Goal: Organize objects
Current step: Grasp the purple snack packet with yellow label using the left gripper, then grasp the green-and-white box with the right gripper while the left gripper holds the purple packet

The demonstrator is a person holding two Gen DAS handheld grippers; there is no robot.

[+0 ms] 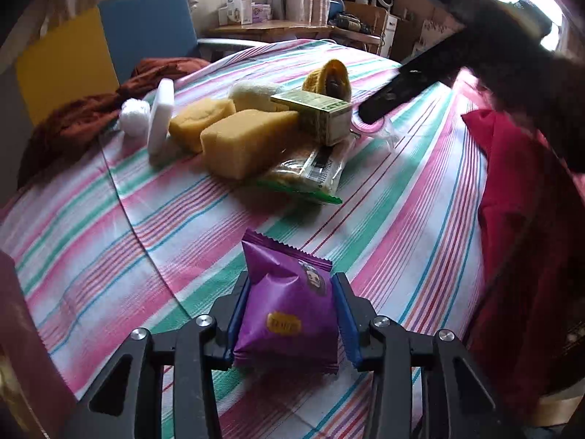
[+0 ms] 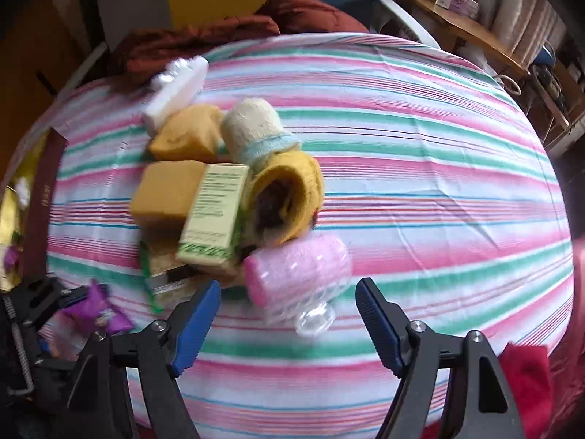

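My left gripper (image 1: 290,285) is shut on a purple snack packet (image 1: 287,303) and holds it just above the striped cloth; the packet also shows at the lower left of the right wrist view (image 2: 98,309). My right gripper (image 2: 289,296) is open and empty, just short of a pink roll in clear wrap (image 2: 298,270). Behind it lies a pile: a green-and-cream box (image 2: 214,216), two yellow sponges (image 1: 245,142), a yellow knit piece (image 2: 289,201), a cream sock roll (image 2: 252,124), a white block (image 1: 161,115) and a cracker pack (image 1: 310,172).
A striped cloth (image 1: 402,201) covers the table. A red cloth (image 1: 519,201) lies at the right edge, a rust-brown one (image 1: 84,113) at the far left. A blue chair (image 1: 146,25) and a cluttered wooden shelf (image 1: 278,27) stand behind the table.
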